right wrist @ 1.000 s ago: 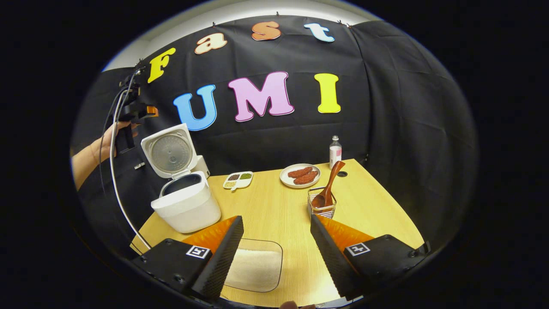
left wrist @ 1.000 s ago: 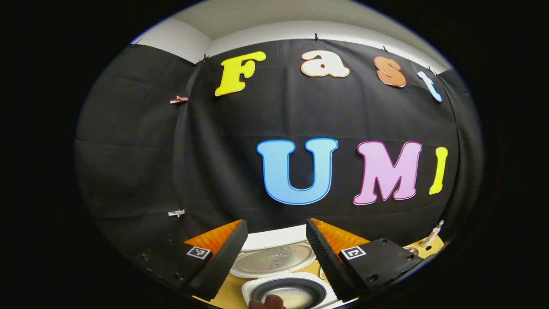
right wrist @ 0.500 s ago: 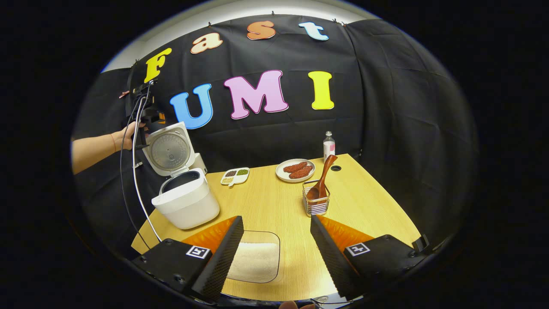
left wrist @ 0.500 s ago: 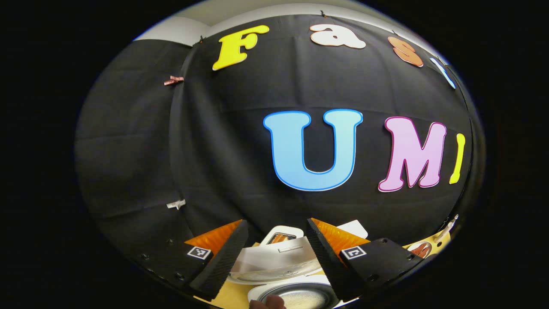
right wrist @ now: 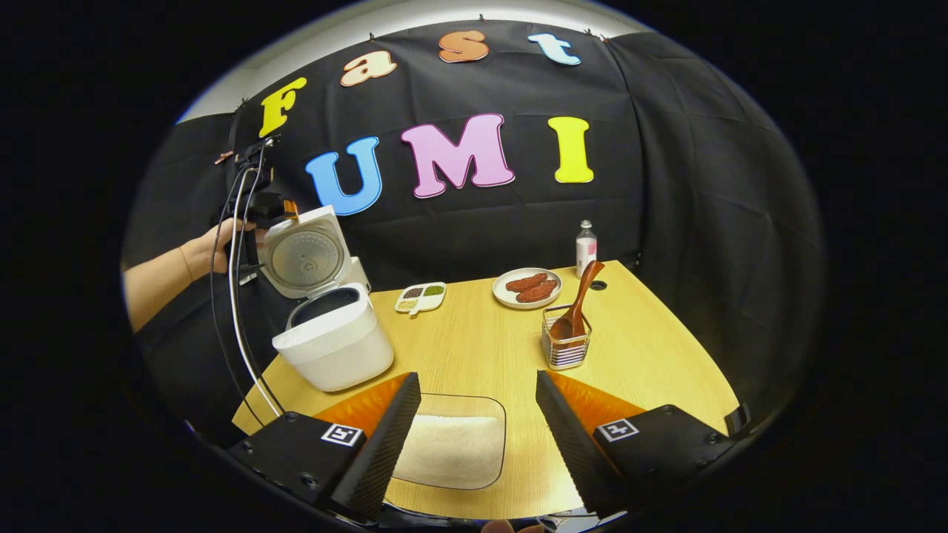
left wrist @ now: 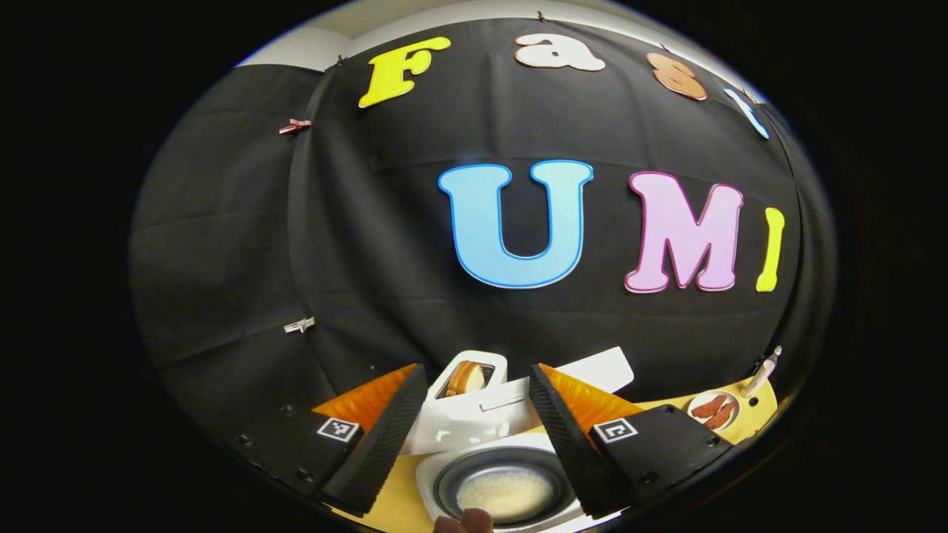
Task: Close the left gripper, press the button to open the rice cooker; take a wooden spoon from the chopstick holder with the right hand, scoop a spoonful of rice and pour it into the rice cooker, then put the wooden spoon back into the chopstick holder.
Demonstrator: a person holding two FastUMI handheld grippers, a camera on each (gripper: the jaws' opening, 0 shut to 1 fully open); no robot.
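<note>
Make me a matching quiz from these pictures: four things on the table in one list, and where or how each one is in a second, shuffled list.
Things:
1. rice cooker
2. wooden spoon
3. rice tray
4. bottle

Place or state:
A. at the table's far edge, by the black cloth
B. lid up, at the table's left edge
C. leaning in the wire holder
D. flat on the table's near side, filled with white grains

Pairs: 1-B, 2-C, 3-D, 4-A

Contents of small divided dish (right wrist: 420,297) too small to identify.
</note>
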